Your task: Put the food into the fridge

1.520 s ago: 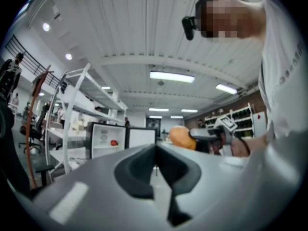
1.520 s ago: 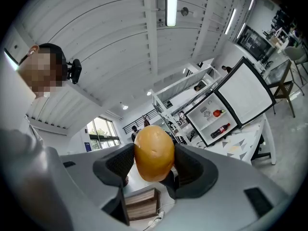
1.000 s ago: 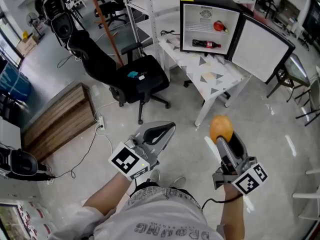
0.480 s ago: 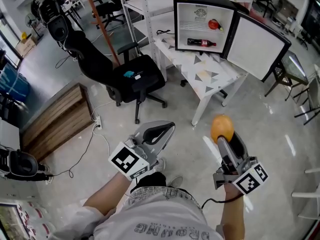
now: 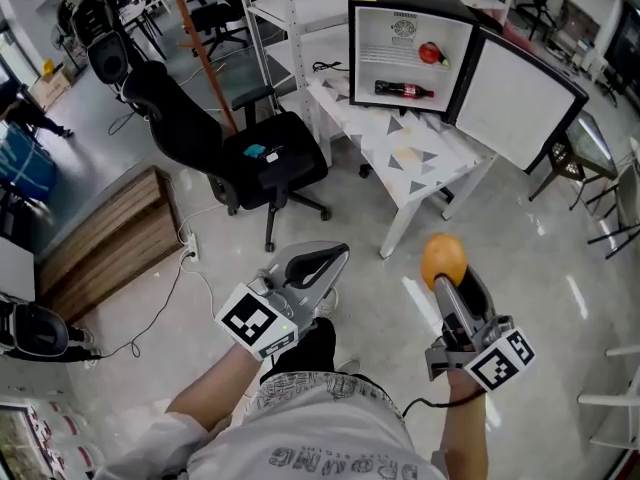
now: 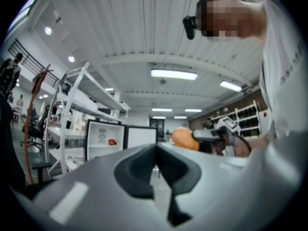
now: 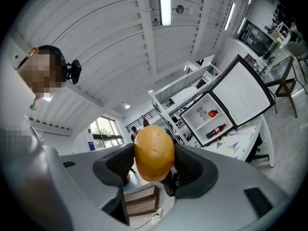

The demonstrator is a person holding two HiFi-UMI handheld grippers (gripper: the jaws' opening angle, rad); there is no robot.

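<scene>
My right gripper (image 5: 445, 273) holds the orange fruit (image 7: 154, 152) between its jaws, across its middle; round, smooth, likely light and firm, it could slip. On my left gripper (image 5: 328, 263) the jaws are together, empty. The fridge (image 5: 352, 48) stands open, well apart

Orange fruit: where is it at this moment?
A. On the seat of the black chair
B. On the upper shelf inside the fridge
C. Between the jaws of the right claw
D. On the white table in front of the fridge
C: the right gripper view shows the orange fruit clamped between the jaws of the right claw, and the head view shows it well short of the open fridge.
</scene>
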